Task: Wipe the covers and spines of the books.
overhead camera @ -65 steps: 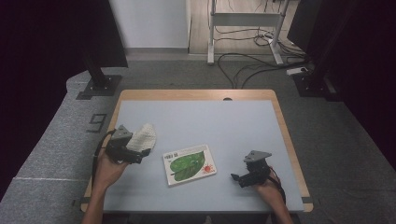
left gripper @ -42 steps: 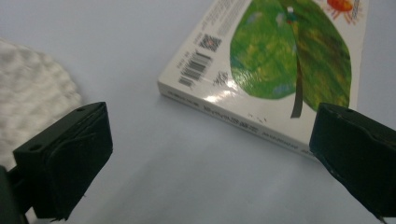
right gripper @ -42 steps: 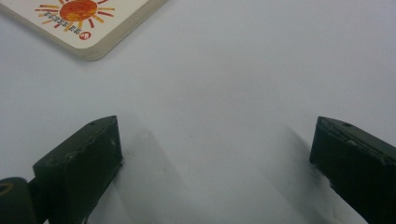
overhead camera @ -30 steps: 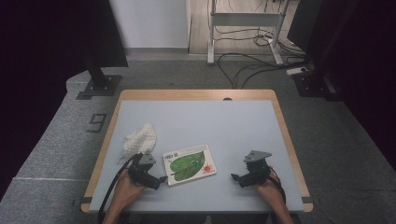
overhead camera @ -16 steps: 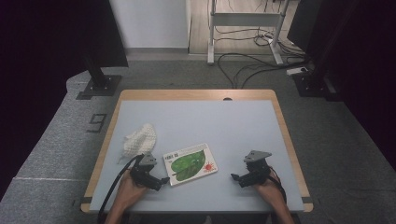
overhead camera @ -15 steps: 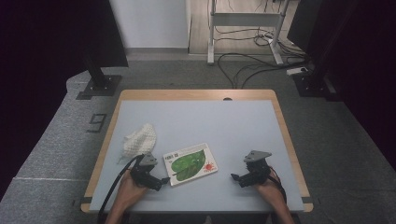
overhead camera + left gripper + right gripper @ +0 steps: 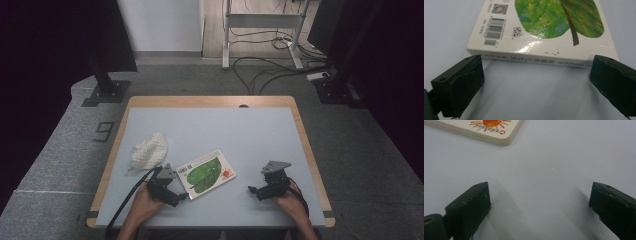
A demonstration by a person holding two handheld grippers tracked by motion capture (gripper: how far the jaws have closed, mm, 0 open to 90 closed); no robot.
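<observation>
A white board book point(image 7: 206, 173) with a large green leaf on its cover lies flat near the table's front middle. In the left gripper view the book point(image 7: 541, 30) shows its spine, barcode and leaf just beyond my open left gripper point(image 7: 536, 82). My left gripper point(image 7: 175, 196) rests on the table at the book's left corner, not touching it. A crumpled white cloth point(image 7: 148, 150) lies to the left, behind that gripper. My right gripper point(image 7: 254, 189) sits open on the table right of the book; a corner of the book point(image 7: 489, 130) with an orange sun appears far off.
The pale blue tabletop point(image 7: 235, 130) has a wooden rim point(image 7: 210, 101). A dark stand base point(image 7: 106, 92) and cables point(image 7: 270, 62) lie on the floor behind the table.
My left gripper left the cloth behind and moved toward the front and right, ending at the book's left corner. The right gripper has stayed put.
</observation>
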